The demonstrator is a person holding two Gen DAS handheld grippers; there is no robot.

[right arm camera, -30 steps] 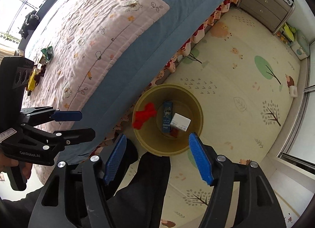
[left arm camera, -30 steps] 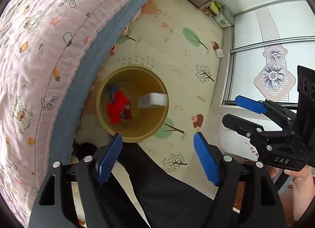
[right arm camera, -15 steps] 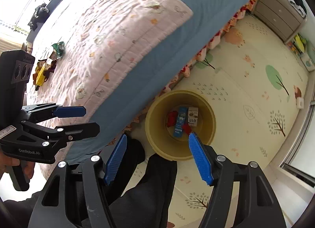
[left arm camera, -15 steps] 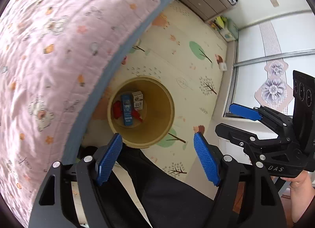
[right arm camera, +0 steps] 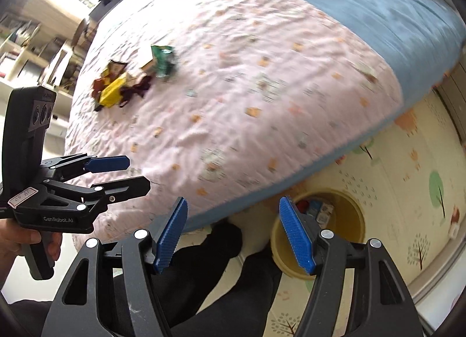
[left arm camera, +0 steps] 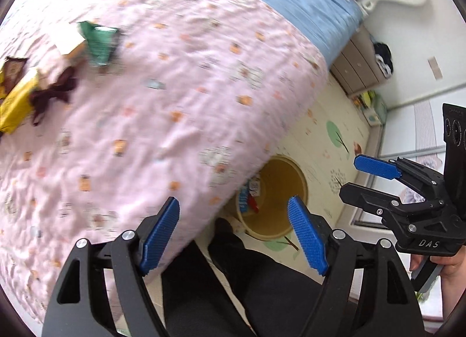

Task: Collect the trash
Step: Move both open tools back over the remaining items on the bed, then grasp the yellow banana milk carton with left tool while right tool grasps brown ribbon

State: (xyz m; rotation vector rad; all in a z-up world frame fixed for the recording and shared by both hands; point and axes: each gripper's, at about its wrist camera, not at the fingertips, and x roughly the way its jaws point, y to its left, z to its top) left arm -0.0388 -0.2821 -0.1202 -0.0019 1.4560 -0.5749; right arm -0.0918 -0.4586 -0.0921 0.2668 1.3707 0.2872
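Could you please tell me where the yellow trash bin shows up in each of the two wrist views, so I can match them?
Left wrist view: the yellow trash bin sits lower centre-right, on the floor mat, partly behind the bed's edge.
Right wrist view: the bin is at lower right, just past the right fingertip, below the bed's edge.
Shared landmark: the green wrapper on the pink quilt.

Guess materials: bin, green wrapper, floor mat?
Bin: likely plastic, matte tan; smooth, seamless round wall. Green wrapper: probably plastic film or foil; crumpled with glinting creases, though blurred. Floor mat: seems foam or vinyl; smooth printed surface with faint panel seams, low sheen.
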